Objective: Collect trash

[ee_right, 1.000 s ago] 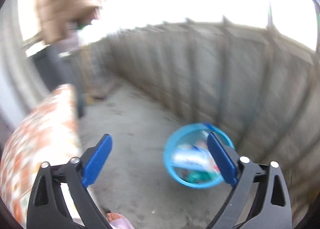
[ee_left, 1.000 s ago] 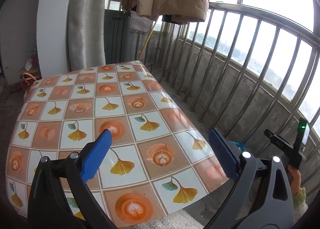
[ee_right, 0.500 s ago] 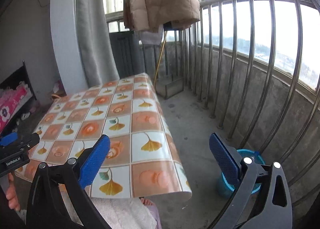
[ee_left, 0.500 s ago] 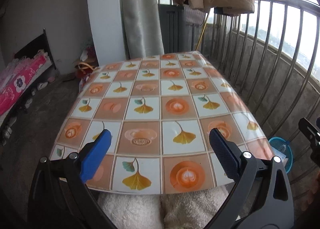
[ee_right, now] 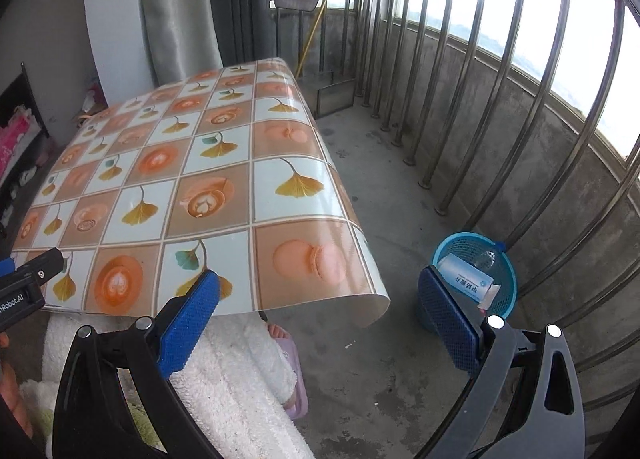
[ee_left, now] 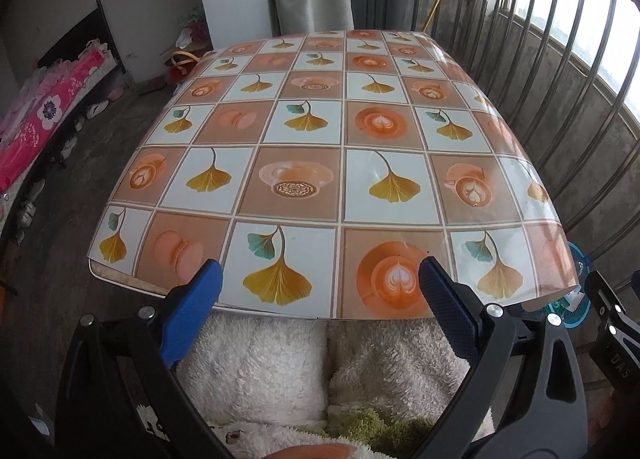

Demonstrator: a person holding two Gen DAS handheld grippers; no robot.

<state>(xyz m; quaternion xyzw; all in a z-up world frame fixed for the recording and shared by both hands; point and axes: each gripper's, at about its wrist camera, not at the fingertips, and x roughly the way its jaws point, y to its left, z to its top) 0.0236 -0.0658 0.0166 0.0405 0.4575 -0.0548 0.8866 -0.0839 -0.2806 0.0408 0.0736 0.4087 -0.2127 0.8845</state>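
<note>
Blue mesh trash basket (ee_right: 474,279) on the concrete floor beside the balcony railing (ee_right: 492,99), a white tube carton (ee_right: 464,277) and clear bottle (ee_right: 486,259) inside; patterned table (ee_left: 320,163) near it; left gripper (ee_left: 318,291) and right gripper (ee_right: 318,299) both held apart, empty, over the table's near edge.

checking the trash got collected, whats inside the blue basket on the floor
In the blue basket lie a white tube and a clear plastic bottle. Its bottom is hidden by them and by the right gripper.
</note>
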